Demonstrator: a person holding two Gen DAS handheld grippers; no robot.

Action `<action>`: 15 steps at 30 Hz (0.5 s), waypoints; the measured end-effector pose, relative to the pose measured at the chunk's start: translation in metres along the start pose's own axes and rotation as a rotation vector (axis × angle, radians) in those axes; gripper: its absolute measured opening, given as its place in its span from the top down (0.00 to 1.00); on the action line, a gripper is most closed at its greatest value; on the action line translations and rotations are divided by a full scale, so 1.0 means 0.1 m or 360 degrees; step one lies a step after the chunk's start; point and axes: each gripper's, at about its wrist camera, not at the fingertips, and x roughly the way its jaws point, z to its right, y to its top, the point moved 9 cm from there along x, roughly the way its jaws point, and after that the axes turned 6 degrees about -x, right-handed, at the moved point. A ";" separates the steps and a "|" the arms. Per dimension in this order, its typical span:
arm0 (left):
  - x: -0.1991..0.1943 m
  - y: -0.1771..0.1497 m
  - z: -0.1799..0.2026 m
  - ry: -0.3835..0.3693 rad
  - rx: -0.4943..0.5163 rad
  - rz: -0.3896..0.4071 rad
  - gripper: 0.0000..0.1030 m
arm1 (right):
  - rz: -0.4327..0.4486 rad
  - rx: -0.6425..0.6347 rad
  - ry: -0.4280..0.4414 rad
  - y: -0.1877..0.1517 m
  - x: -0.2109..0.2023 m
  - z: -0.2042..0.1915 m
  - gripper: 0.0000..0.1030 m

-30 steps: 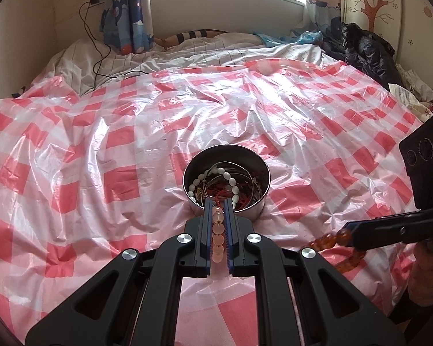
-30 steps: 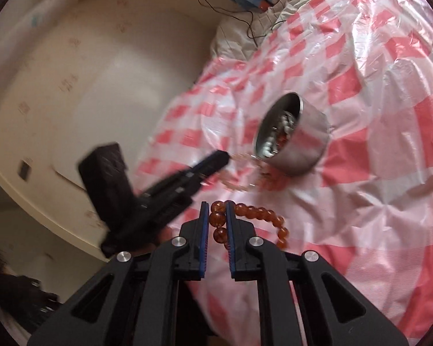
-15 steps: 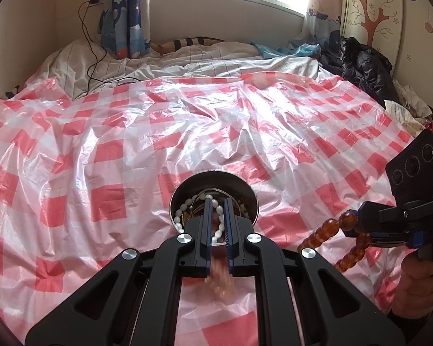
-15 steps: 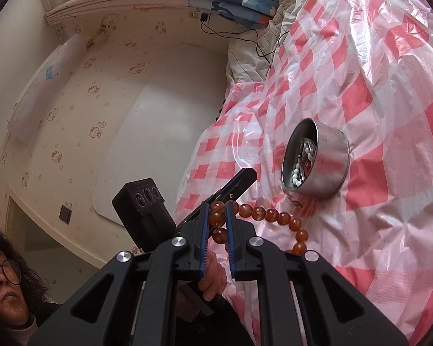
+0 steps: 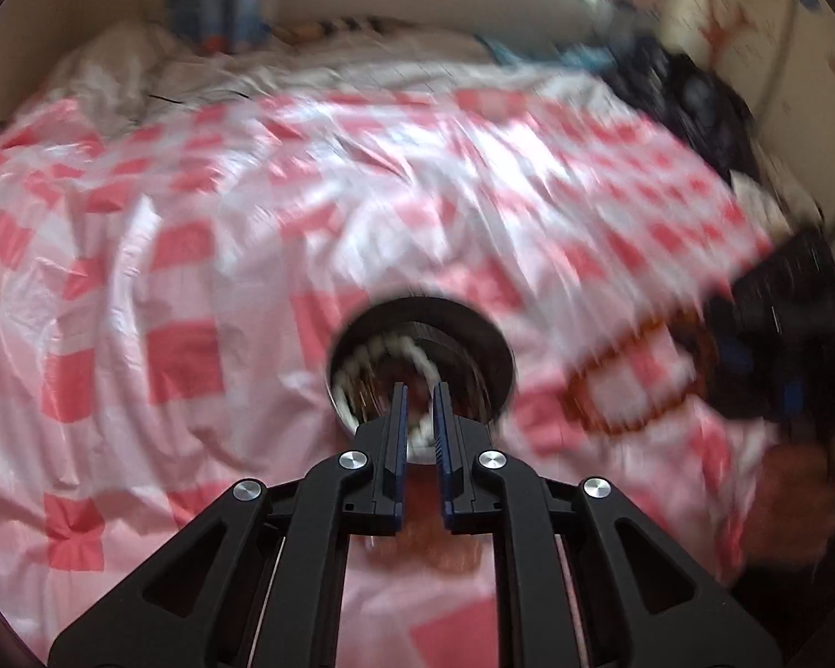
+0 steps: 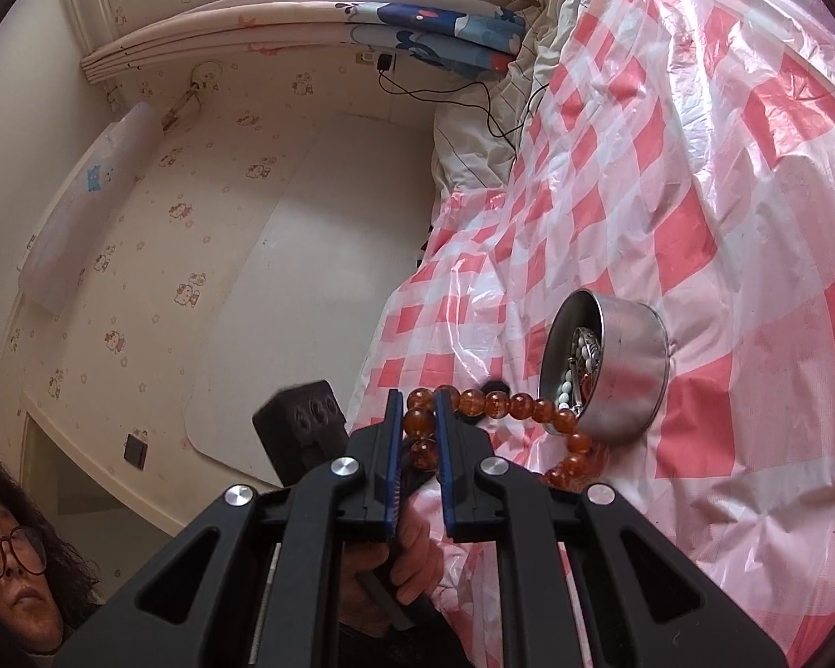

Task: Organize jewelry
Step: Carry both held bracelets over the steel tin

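A round metal tin [image 5: 423, 334] [image 6: 623, 367] sits on the red-and-white checked plastic sheet [image 5: 167, 278] and holds white beads and other jewelry. My left gripper [image 5: 417, 406] hovers just above the tin's near rim; its jaws stand close together, and a blurred pinkish bracelet [image 5: 428, 545] hangs below them. My right gripper [image 6: 417, 412] is shut on an amber bead bracelet [image 6: 506, 406], which hangs toward the tin's near side. In the blurred left wrist view the right gripper [image 5: 751, 367] and amber beads [image 5: 601, 384] are right of the tin.
The sheet covers a bed with white bedding [image 5: 139, 72] at the far end. Dark clothes [image 5: 696, 94] lie at the far right. A charger cable [image 6: 473, 106] runs onto the bed near a blue curtain [image 6: 434, 28]. The person's face [image 6: 11, 573] shows at lower left.
The left gripper has moved forward and lower over the tin, its view now blurred by motion. The right gripper has carried the amber bracelet closer to the tin.
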 end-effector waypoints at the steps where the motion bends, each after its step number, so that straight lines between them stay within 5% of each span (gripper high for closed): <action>1: 0.01 -0.06 0.00 0.0033 0.0059 -0.0016 0.87 | -0.0007 0.0008 0.0001 -0.01 0.01 0.01 0.88; 4: 0.14 -0.34 -0.07 0.0083 0.0156 -0.0175 0.55 | -0.0020 0.0010 0.0004 -0.03 0.03 0.01 0.88; 8: 0.39 -0.52 -0.13 0.0190 0.0195 -0.0268 0.34 | -0.0034 0.0007 0.0010 -0.04 0.05 0.00 0.88; 10: 0.45 -0.53 -0.14 0.0234 0.0183 -0.0246 0.32 | -0.0040 0.0009 0.0012 -0.05 0.05 0.00 0.88; 11: 0.47 -0.53 -0.14 0.0200 0.0139 -0.0251 0.33 | -0.0045 0.0009 0.0012 -0.05 0.06 0.00 0.88; 12: 0.47 -0.54 -0.13 0.0134 0.0091 -0.0263 0.49 | -0.0047 0.0009 0.0012 -0.05 0.06 0.00 0.88; 13: 0.45 -0.55 -0.11 0.0066 0.0059 -0.0283 0.76 | -0.0047 0.0009 0.0015 -0.05 0.05 0.00 0.88; 15: 0.41 -0.56 -0.08 0.0050 0.0087 -0.0290 0.92 | -0.0048 0.0006 0.0018 -0.05 0.05 -0.01 0.88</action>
